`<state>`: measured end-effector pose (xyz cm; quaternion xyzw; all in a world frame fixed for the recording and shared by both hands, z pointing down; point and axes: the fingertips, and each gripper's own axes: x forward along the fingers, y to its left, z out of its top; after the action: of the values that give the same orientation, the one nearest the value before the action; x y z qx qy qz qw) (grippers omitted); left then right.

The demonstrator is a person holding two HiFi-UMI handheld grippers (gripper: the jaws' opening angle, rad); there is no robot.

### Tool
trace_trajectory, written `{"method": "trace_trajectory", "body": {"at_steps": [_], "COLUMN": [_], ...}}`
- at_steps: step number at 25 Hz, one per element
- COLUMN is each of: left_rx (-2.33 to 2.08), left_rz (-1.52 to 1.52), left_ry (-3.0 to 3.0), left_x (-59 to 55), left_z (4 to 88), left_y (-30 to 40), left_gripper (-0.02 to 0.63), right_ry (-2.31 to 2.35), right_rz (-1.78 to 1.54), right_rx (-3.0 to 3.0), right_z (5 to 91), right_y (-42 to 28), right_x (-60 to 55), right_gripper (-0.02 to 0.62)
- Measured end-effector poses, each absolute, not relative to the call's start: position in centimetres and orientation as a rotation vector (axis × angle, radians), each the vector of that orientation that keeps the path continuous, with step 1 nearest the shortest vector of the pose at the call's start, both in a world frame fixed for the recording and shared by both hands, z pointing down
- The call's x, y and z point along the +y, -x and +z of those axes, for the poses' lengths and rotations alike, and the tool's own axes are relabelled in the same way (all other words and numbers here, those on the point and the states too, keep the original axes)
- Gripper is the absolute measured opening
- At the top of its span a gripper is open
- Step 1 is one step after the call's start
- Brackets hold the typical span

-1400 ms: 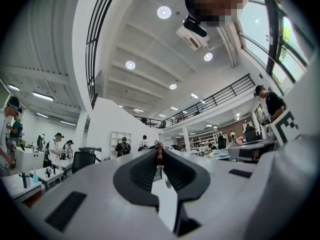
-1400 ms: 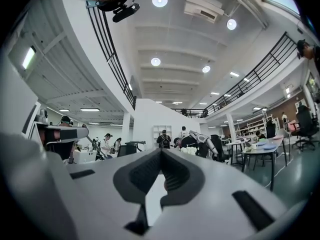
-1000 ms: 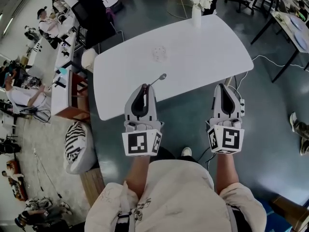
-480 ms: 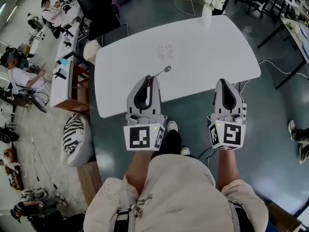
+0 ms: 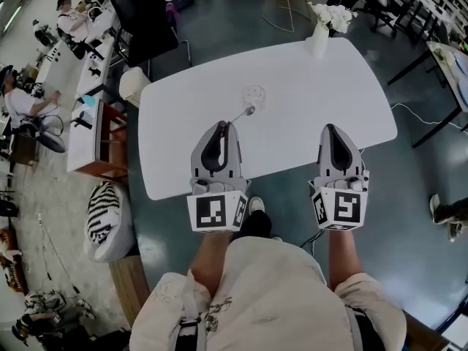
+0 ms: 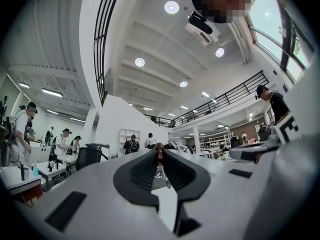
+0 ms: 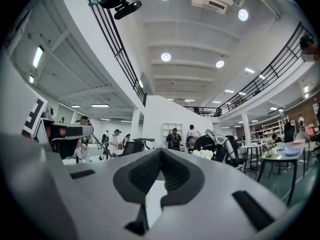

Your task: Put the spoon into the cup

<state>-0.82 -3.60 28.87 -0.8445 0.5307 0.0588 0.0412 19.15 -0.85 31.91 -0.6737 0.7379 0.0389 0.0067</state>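
- Your left claw point(image 5: 223, 126) is clamped on the spoon point(image 5: 241, 116). In the left gripper view the two pads press on the dark end of the handle point(image 6: 159, 153), right at the claw tips point(image 6: 159, 148).
- From the head view, the spoon projects forward out of the left claw tips. Its bowl is the far end and points toward the cup point(image 5: 254, 96).
- The spoon bowl sits just short of the cup. You cannot tell from these views whether the bowl is above the bench point(image 5: 314, 101) or resting on it.
- The cup is clear and stands upright near the middle of the bench, well away from every edge. The spoon is not in it.
- The left claw reaches in over the near edge of the bench, on its left half.
- Your right claw point(image 5: 330, 129) has its jaws together, and the right gripper view shows nothing between its tips point(image 7: 161, 151).
- The right claw reaches in over the near edge on the right half, well apart from the cup and the spoon.
- A white vase point(image 5: 319, 42) with white flowers point(image 5: 333, 14) stands at the far edge, near the far right corner of the bench.
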Motion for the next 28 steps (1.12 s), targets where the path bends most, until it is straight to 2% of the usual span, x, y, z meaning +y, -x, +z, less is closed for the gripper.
{"method": "trace_trajectory", "body": {"at_steps": [16, 28], "left_rx": [1.625, 1.653], "left_rz": [0.188, 0.070], "left_ry": [2.707, 2.827], "left_x": [-18.4, -23.0], "left_z": [32.8, 39.5], "left_y": [6.7, 5.0], "left_gripper": [0.037, 0.037], "right_ry": [2.169, 2.191], "right_rz": [0.106, 0.031], "right_rx": [2.362, 2.440], "right_z": [33.8, 37.2], "right_y": [-11.9, -11.6], "right_x": [-14.8, -20.2], "right_gripper": [-0.012, -0.012]}}
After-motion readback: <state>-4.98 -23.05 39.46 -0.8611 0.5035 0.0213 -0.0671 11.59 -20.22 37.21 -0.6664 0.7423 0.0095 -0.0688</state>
